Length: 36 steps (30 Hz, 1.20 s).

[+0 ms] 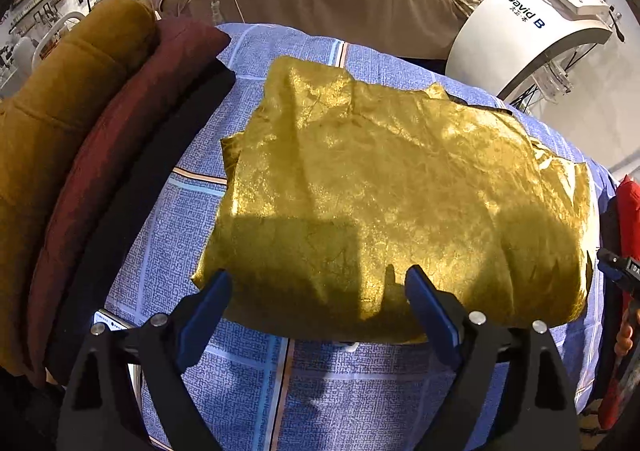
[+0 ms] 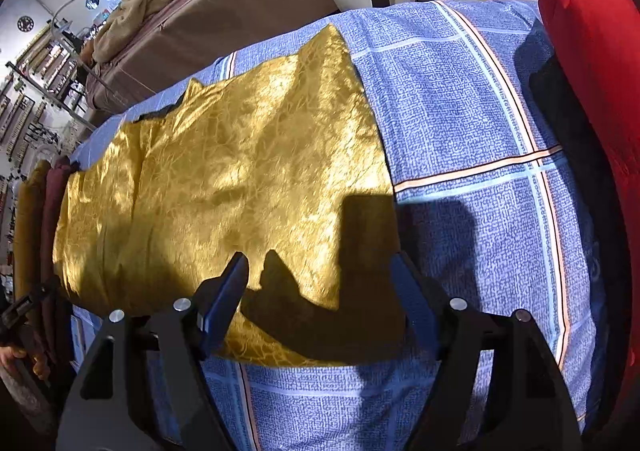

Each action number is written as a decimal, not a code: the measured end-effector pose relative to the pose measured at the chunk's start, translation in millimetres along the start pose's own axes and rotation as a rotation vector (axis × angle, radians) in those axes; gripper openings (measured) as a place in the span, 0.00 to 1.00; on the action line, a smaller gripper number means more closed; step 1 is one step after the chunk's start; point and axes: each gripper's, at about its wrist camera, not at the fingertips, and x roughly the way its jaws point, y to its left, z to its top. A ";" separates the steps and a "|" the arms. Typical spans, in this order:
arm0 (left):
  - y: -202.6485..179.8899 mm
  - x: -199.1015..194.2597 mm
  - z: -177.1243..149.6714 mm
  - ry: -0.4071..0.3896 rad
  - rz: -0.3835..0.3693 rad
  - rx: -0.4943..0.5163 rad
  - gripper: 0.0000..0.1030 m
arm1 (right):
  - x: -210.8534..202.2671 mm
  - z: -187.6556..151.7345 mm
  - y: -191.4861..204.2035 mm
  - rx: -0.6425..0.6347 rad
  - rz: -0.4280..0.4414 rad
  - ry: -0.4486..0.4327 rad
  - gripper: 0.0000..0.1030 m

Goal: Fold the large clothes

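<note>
Your gold garment (image 1: pixel 392 191) is shiny, crinkle-textured cloth. Under it lies a matt blue woven sheet (image 1: pixel 280 391). At nine o'clock sit soft mustard (image 1: pixel 60 99) and maroon cushions (image 1: pixel 132 119). Both grippers (image 1: pixel 318 287) (image 2: pixel 318 275) show matt black plastic, blue pads and metal rivets.

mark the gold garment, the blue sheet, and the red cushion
shiny gold crinkled garment (image 1: pixel 400 187), left wrist view, centre of top layer
blue checked bed sheet (image 2: pixel 460 99), right wrist view, bare patch
bright red fabric cushion (image 2: pixel 592 51), right wrist view, upper face
</note>
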 end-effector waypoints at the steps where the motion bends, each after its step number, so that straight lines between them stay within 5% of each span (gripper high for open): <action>1: 0.3 -0.7 1.8 0.002 0.000 -0.001 0.84 | 3.4 6.9 -6.4 0.013 0.012 0.008 0.71; 14: 3.6 -7.9 -1.8 0.046 -0.031 -0.045 0.84 | 72.8 41.7 -44.1 0.089 0.314 0.159 0.71; 21: 12.1 -9.8 -4.4 0.059 -0.039 -0.095 0.84 | 90.4 50.4 -28.5 0.053 0.391 0.194 0.71; 36: 56.8 -1.4 20.6 0.004 -0.040 -0.173 0.85 | 104.4 31.4 15.8 0.011 0.331 0.235 0.71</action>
